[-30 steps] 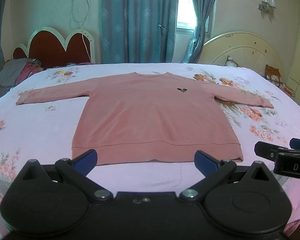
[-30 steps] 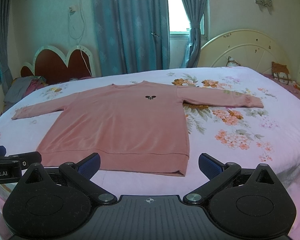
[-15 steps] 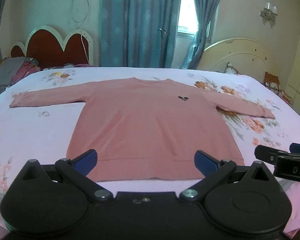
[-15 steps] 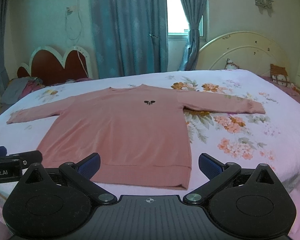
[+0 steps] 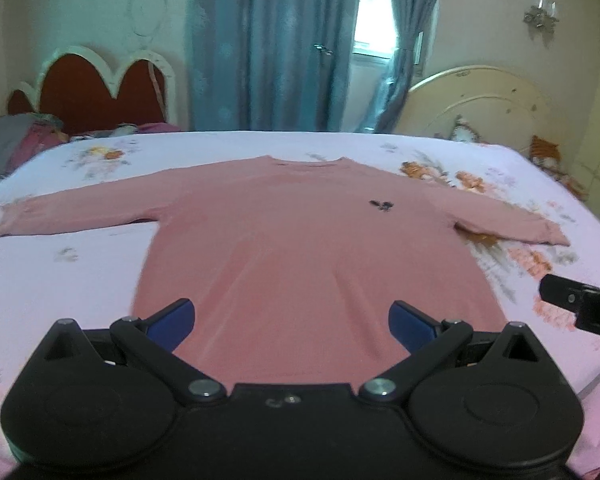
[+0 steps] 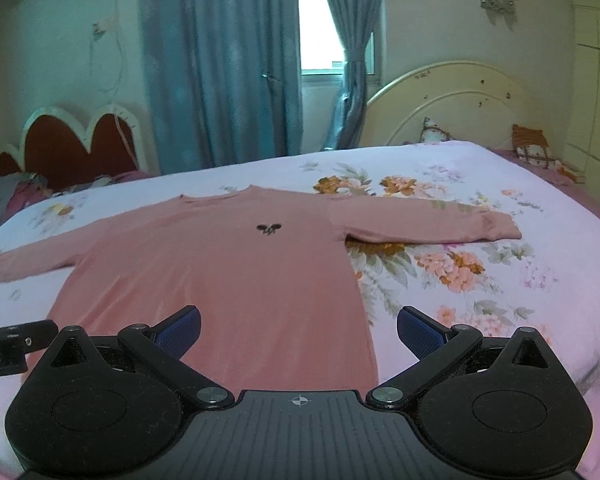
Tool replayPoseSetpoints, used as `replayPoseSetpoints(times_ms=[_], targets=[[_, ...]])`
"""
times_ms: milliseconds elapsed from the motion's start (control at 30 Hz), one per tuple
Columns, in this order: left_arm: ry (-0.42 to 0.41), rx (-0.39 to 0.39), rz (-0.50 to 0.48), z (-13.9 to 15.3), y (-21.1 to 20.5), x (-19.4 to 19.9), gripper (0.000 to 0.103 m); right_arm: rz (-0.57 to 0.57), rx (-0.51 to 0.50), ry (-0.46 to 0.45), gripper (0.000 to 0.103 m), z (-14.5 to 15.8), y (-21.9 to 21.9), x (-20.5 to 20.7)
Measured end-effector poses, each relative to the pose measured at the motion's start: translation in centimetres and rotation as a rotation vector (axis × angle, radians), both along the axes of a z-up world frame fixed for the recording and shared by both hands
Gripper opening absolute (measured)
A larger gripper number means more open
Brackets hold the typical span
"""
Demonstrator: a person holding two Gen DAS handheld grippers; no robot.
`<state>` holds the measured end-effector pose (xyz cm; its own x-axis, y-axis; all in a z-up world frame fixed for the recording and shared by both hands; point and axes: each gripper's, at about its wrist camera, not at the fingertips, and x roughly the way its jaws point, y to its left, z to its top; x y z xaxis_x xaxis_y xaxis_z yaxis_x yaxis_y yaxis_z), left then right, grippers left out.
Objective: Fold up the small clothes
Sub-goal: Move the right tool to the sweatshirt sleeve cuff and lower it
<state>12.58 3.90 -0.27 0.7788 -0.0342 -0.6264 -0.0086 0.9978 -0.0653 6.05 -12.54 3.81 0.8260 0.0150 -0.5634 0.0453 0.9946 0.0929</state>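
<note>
A pink sweater point(image 5: 312, 248) is laid flat, front up, on the bed point(image 5: 60, 280), which is covered with a pale sheet printed with flowers. Both sleeves are spread out to the sides; the neck points toward the far wall and the hem lies at the near edge of the bed. A small dark emblem point(image 5: 381, 205) is seen on the chest. In the right wrist view the flower print is exposed beside the sweater, below the outstretched sleeve point(image 6: 424, 224).

The left tool point(image 5: 291, 320) is held above the hem region, jaws spread wide, with nothing between its blue pads point(image 5: 172, 322). The right tool point(image 6: 298, 326) is likewise spread apart and empty, held over the near right corner of the sweater; its left pad is seen over fabric, its right pad over bare sheet. Contact with the cloth cannot be confirmed for either tool. Each tool is partly seen at the edge of the other's view.

No container is in view. A heap of clothes point(image 5: 16, 144) is lying at the far left, beside a red headboard point(image 5: 96, 96). A cream headboard point(image 6: 460, 108) and blue curtains point(image 6: 224, 64) are seen behind the bed.
</note>
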Motion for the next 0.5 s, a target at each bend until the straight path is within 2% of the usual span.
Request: replayPoseSetpoints(times_ms=[300, 400, 500], targets=[[-0.01, -0.077, -0.054, -0.4, 3.1, 4.1, 0.101, -0.1, -0.007, -0.011, 0.103, -0.2, 0.3, 4.1], [-0.008, -0.109, -0.052, -0.7, 3.9, 5.2, 0.101, -0.14, 0.009, -0.053, 0.103, 0.2, -0.5, 4.7], [-0.003, -0.068, -0.026, -1.2, 3.8, 6.4, 0.101, -0.173, 0.02, -0.077, 0.103, 0.5, -1.5, 5.5]])
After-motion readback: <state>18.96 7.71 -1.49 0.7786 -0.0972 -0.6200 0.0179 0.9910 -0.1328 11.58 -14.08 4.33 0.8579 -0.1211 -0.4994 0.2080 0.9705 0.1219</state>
